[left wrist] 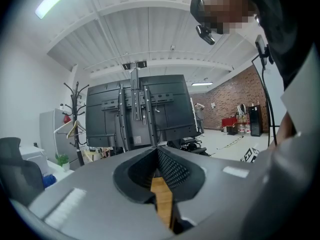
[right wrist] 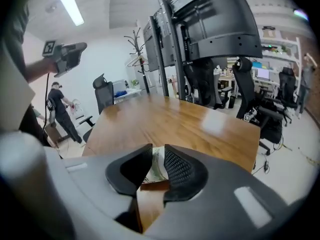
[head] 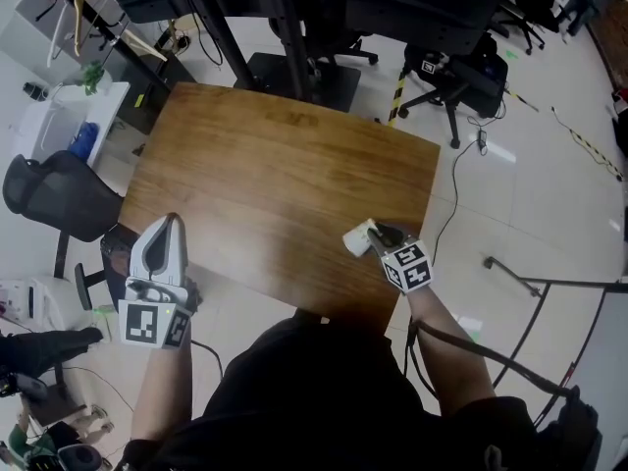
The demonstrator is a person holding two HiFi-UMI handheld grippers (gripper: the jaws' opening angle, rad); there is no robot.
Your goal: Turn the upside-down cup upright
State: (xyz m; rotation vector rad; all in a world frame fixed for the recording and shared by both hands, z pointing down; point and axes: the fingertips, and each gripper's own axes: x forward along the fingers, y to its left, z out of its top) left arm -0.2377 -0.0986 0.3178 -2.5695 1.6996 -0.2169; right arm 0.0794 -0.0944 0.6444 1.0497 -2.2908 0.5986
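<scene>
We see a wooden counter [head: 265, 184] on white floor [head: 549, 204]. Right gripper [head: 377, 235] fingers clamp the paper cup [head: 355, 239]. Left gripper [head: 174, 218] fingers are together.

Desk [head: 275, 184]: wood-grain top, warm brown, smooth, semi-gloss, with a pale glare patch toward its near edge.

Cup [head: 357, 238]: white, matt, looks like paper. The right gripper view shows greenish print on its wall.

Left gripper [head: 169, 226] and right gripper [head: 376, 235]: light grey shells, smooth, matt, plastic-looking.

Pads [right wrist: 177, 168]: black, matt, finely dotted texture, rubber-like.

Marker cubes [head: 407, 266]: white faces with black print, flat finish.

Floor [head: 549, 194]: pale, smooth, glossy, reflecting light.

Shirt [head: 324, 400]: black cloth, matt.

Chair [head: 59, 194] off the desk's left edge: black, dull, cloth-like.
</scene>
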